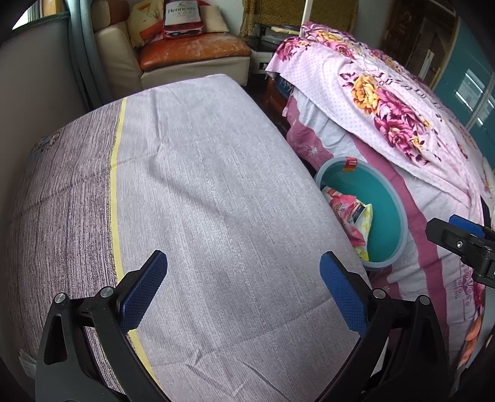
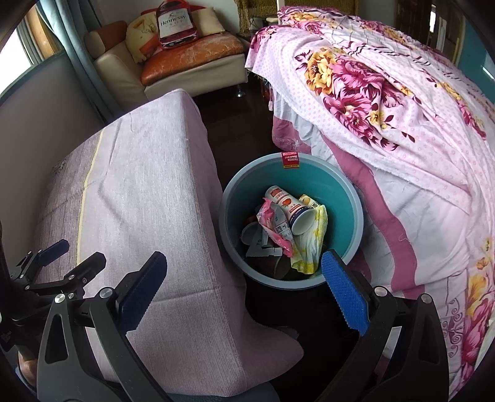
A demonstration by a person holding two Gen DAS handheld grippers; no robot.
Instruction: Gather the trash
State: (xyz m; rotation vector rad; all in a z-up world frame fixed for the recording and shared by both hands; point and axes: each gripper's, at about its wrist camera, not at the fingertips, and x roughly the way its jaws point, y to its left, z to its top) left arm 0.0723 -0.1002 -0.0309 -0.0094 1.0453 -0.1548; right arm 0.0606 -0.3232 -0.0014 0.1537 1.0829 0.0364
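A teal bin (image 2: 340, 198) with a grey rim stands on the floor between the cloth-covered table (image 2: 148, 191) and the bed. It holds a paper cup (image 2: 289, 208), a pink wrapper (image 2: 269, 222), a yellow-white wrapper (image 2: 311, 250) and grey scraps. My right gripper (image 2: 244, 293) is open and empty, above the bin's near rim. My left gripper (image 1: 244, 290) is open and empty over the table cloth (image 1: 216, 185). The bin (image 1: 386, 210) shows at the right in the left wrist view, partly hidden by the table edge. The right gripper (image 1: 464, 244) shows at that view's right edge.
A bed with a pink floral quilt (image 2: 386, 108) fills the right side. A cream sofa with an orange cushion (image 2: 191, 49) and a Hennessy bag (image 2: 174, 23) stands at the back. Dark floor (image 2: 241, 123) runs between table and bed.
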